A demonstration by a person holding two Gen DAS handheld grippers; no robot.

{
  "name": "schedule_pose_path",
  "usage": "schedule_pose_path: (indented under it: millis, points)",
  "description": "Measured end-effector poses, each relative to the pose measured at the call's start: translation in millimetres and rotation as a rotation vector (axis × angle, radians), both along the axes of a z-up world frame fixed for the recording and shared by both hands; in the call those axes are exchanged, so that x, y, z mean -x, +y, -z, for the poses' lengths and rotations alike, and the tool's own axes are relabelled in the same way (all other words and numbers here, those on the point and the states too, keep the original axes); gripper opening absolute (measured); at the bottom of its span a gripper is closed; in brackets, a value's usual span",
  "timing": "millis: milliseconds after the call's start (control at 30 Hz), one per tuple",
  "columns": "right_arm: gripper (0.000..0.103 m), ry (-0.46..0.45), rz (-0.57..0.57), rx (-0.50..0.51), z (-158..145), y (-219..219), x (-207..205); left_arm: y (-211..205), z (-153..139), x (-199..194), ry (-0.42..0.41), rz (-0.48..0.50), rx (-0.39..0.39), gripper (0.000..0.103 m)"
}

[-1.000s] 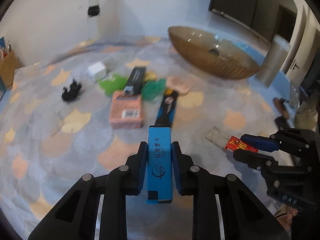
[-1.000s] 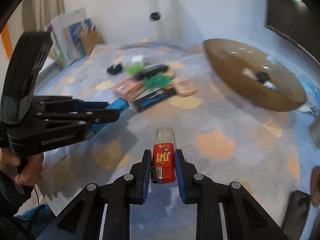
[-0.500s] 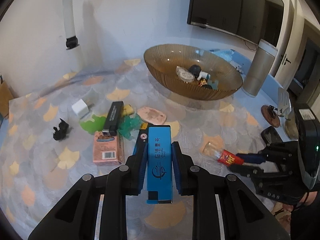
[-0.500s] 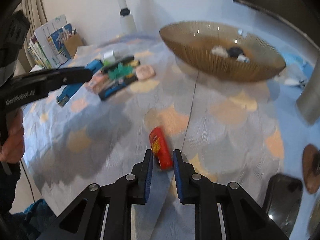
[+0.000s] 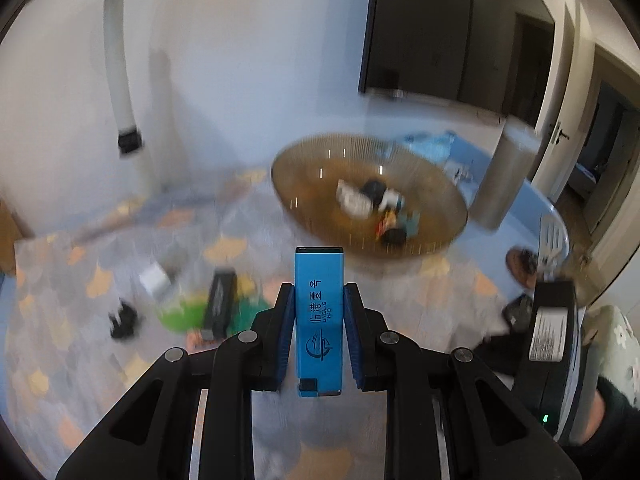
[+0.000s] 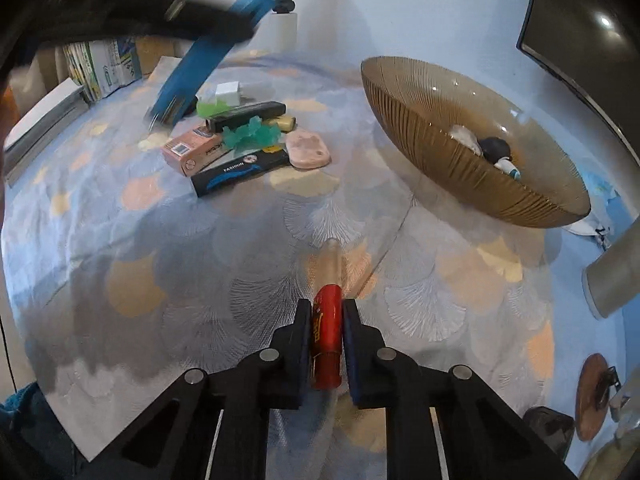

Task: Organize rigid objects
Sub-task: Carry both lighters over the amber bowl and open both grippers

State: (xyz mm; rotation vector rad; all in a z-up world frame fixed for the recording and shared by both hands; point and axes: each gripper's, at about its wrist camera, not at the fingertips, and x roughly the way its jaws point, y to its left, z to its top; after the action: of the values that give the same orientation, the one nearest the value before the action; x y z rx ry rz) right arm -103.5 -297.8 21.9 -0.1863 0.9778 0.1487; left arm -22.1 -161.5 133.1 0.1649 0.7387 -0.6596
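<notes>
My left gripper (image 5: 319, 312) is shut on a blue box with printed characters (image 5: 319, 312) and holds it high above the table, pointing toward the amber glass bowl (image 5: 444, 184). The box and left gripper show blurred in the right wrist view (image 6: 192, 68). My right gripper (image 6: 327, 332) is shut on a red lighter with a clear end (image 6: 328, 328), low over the tablecloth. The bowl (image 6: 432, 148) holds several small items. A pile of loose objects lies on the table: a pink box (image 6: 192, 150), a black-blue box (image 6: 240, 170), a pink oval case (image 6: 308, 154).
A black bar (image 6: 244, 114), green plastic pieces (image 6: 250, 136) and a white cube (image 6: 228, 92) lie in the pile. A grey cylinder (image 6: 612, 276) stands right of the bowl. Books (image 6: 104, 68) stand at the far left. A brown coaster (image 6: 592, 396) lies at right.
My left gripper has risen and tilted up toward the bowl with the blue box. My right gripper has shifted a little with the lighter, and the bowl looks nearer.
</notes>
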Motion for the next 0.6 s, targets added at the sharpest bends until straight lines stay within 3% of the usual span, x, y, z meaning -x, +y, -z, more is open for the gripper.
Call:
schedule_pose_path:
  millis: [100,233,333,433,500,533,567,600]
  points:
    - [0.012,-0.024,0.046,-0.093,-19,-25,1,-7,-14,-7,-0.033,0.013,0.01,0.021]
    - [0.012,-0.039,0.137,-0.034,-26,-56,4,-16,-14,-15,-0.032,0.025,0.011,0.021]
    - [0.009,-0.03,0.194,-0.108,-28,-80,7,-22,-6,-18,-0.017,0.029,0.007,0.021]
    - [0.009,-0.061,0.176,-0.179,-40,-81,9,-27,0,-20,0.0,0.033,0.001,0.021]
    - [0.009,-0.078,0.156,-0.154,-48,-71,8,-30,1,-21,0.004,0.038,-0.002,0.021]
    - [0.01,-0.082,0.149,-0.122,-49,-66,4,-30,1,-21,0.004,0.04,-0.001,0.021]
    - [0.02,-0.065,0.146,-0.116,-46,-62,1,-29,1,-20,0.002,0.041,0.0,0.021]
    - [0.038,-0.022,0.144,-0.121,-39,-61,-5,-29,1,-20,0.001,0.04,0.002,0.021]
